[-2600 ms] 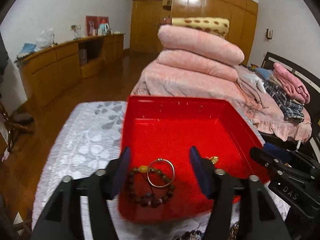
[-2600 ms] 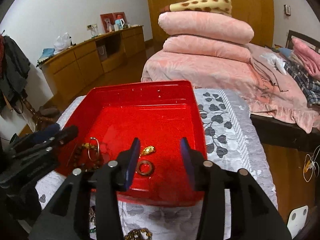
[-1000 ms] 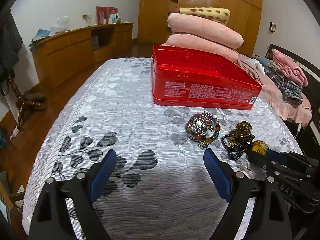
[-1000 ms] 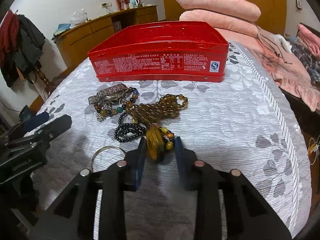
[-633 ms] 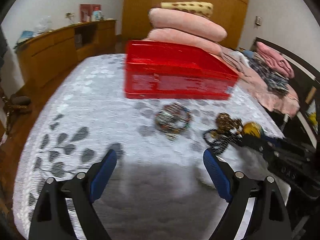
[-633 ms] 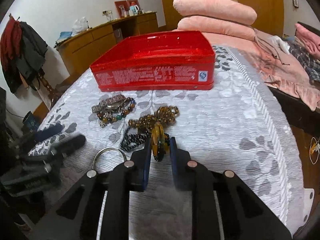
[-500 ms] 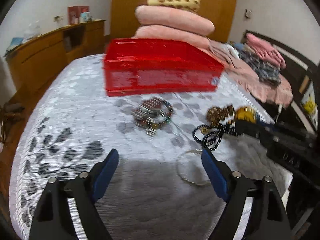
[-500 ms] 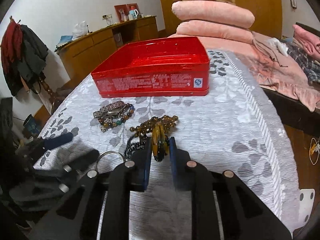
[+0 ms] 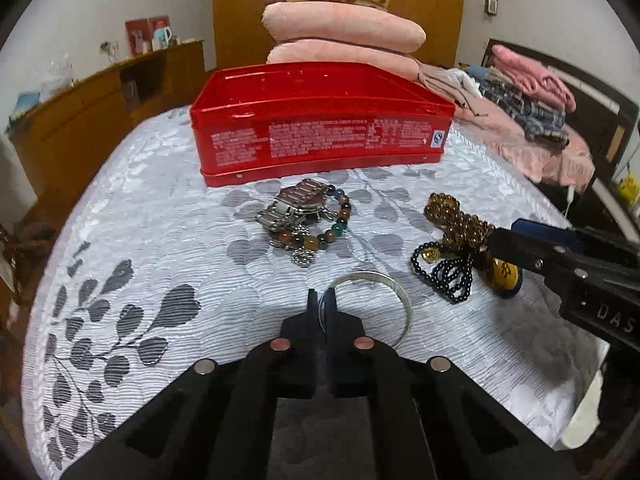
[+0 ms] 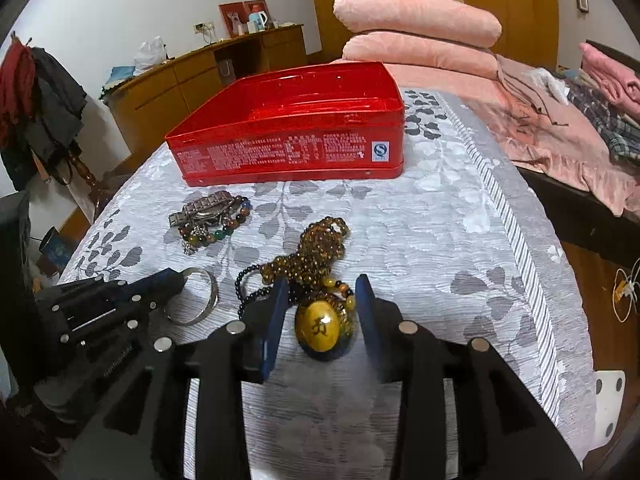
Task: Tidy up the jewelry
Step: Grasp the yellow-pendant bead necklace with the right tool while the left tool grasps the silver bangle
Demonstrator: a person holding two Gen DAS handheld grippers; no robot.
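A red tin box (image 9: 320,128) stands open at the far side of the grey leaf-patterned cloth; it also shows in the right wrist view (image 10: 292,136). My left gripper (image 9: 321,300) is shut on the near rim of a silver bangle (image 9: 394,294) that lies on the cloth. My right gripper (image 10: 322,292) is open around a yellow oval pendant (image 10: 323,326) on an amber bead necklace (image 10: 320,250), with a black bead string (image 9: 444,270) beside it. A metal watch with a coloured bead bracelet (image 9: 306,214) lies in front of the box.
The table's right edge (image 10: 560,264) drops to the floor. A bed with pink quilts (image 9: 344,36) lies behind the box. A wooden sideboard (image 10: 200,76) runs along the left wall.
The left gripper has moved right and closed on the silver bangle. The right gripper has opened, and the yellow pendant now lies on the cloth between its fingers.
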